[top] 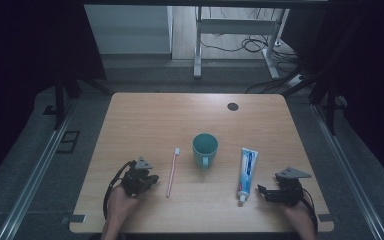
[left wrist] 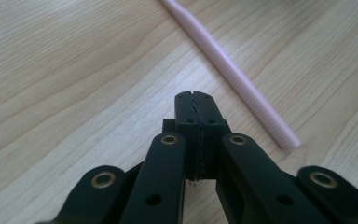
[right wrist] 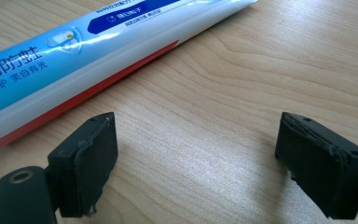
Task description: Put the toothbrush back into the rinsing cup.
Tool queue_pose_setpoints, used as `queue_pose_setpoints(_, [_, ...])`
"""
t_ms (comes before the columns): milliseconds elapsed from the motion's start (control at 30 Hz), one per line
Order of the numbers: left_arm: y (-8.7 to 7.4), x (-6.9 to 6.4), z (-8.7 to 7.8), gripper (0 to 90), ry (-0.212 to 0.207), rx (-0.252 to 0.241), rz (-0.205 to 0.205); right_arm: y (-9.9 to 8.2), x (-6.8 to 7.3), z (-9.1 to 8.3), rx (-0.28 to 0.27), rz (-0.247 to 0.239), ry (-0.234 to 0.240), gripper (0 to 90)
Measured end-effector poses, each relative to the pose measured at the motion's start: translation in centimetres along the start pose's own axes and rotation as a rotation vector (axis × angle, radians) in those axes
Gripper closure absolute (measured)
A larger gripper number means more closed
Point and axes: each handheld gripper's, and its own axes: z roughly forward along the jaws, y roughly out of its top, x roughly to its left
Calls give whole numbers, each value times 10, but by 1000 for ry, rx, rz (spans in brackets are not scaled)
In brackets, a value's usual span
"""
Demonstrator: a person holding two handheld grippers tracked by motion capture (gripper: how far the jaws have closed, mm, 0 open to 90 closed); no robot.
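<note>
A pink toothbrush (top: 172, 173) lies on the wooden table (top: 145, 120), left of a teal mug (top: 205, 149). A blue and white toothpaste tube (top: 247, 173) lies right of the mug. My left gripper (top: 152, 181) rests just left of the toothbrush handle (left wrist: 242, 84); its jaws (left wrist: 196, 100) are pressed together with nothing between them. My right gripper (top: 261, 190) sits at the front right, beside the tube's cap end. Its pads (right wrist: 95, 154) stand wide apart over bare wood, and the tube (right wrist: 74, 60) lies just past the left one.
A dark round grommet (top: 233, 106) sits near the table's far right edge. Beyond the table stand white desk legs (top: 198, 45) with cables on the floor. Metal rails (top: 35, 175) run along both sides of the table.
</note>
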Motion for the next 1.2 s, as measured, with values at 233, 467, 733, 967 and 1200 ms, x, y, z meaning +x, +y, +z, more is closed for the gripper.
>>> queue_pose_setpoints(233, [11, -8, 4, 896, -20, 4, 26, 0, 0, 0, 0, -2, -2, 129])
queue_pose_setpoints(467, [26, -19, 13, 896, -50, 10, 58, 0, 0, 0, 0, 0, -1, 129])
queue_pose_setpoints(733, [31, -26, 22, 895, -70, 18, 69, 0, 0, 0, 0, 0, -1, 129])
queue_pose_setpoints(967, [33, -32, 30, 895, -83, 33, 78, 0, 0, 0, 0, 0, -2, 129])
queue_pose_setpoints(1200, [30, -30, 32, 895, -78, 47, 73, 0, 0, 0, 0, 0, -2, 129])
